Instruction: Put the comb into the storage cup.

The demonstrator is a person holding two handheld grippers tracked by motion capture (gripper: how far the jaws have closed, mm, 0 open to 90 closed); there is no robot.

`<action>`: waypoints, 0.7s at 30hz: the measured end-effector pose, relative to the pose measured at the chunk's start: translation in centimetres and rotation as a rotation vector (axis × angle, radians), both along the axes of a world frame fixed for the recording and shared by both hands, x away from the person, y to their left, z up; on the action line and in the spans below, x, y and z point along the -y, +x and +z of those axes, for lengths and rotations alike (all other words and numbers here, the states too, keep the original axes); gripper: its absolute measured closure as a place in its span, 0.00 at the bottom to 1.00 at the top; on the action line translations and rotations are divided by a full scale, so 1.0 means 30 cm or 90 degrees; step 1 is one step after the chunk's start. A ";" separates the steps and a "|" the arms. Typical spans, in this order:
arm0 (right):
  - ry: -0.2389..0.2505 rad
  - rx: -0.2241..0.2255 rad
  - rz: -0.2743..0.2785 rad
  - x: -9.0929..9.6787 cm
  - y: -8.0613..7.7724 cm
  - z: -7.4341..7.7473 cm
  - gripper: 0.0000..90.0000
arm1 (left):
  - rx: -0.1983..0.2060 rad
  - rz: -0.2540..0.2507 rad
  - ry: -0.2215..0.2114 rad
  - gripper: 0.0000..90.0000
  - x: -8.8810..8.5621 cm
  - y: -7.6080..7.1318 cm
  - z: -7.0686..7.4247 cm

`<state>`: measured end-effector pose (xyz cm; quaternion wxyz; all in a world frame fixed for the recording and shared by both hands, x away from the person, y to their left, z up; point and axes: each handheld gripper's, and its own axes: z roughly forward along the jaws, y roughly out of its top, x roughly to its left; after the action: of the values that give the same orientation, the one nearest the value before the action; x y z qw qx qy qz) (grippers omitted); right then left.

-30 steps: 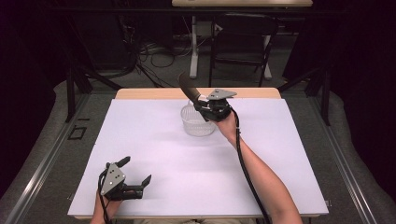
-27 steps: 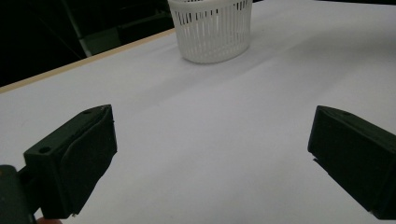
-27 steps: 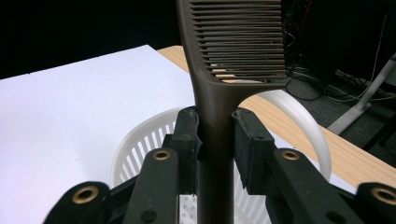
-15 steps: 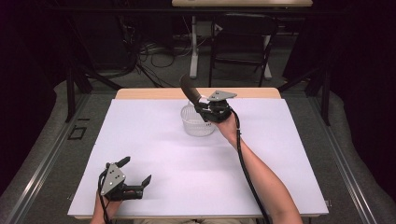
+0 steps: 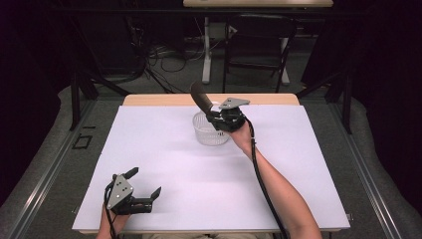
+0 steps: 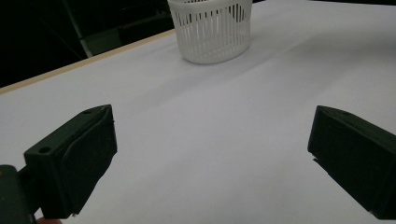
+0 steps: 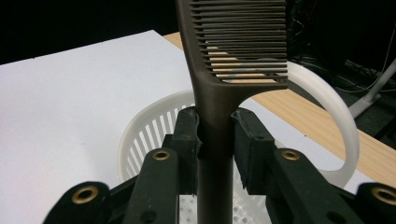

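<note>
White table (image 5: 164,199), slatted basket (image 5: 210,133) beneath right gripper (image 7: 215,135) clamped on comb (image 7: 233,51); left gripper (image 5: 144,191) released, nothing between.

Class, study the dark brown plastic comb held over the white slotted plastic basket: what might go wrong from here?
1. The right hand-held gripper pinches only the narrow handle of the dark brown plastic comb, so it may swivel or slip.
2. The white slotted plastic basket looks light; the comb's tip could catch its rim or hoop handle and tip it.
</note>
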<state>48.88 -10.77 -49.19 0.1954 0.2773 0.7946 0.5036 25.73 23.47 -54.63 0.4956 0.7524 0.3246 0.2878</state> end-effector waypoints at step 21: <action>-0.065 -0.014 0.015 -0.008 0.014 -0.026 0.80 | 0.001 -0.003 0.003 0.02 0.006 0.006 -0.002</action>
<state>49.30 -10.53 -49.98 0.1946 0.2635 0.8246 0.4613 25.90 23.29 -54.69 0.4945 0.7543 0.3219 0.2877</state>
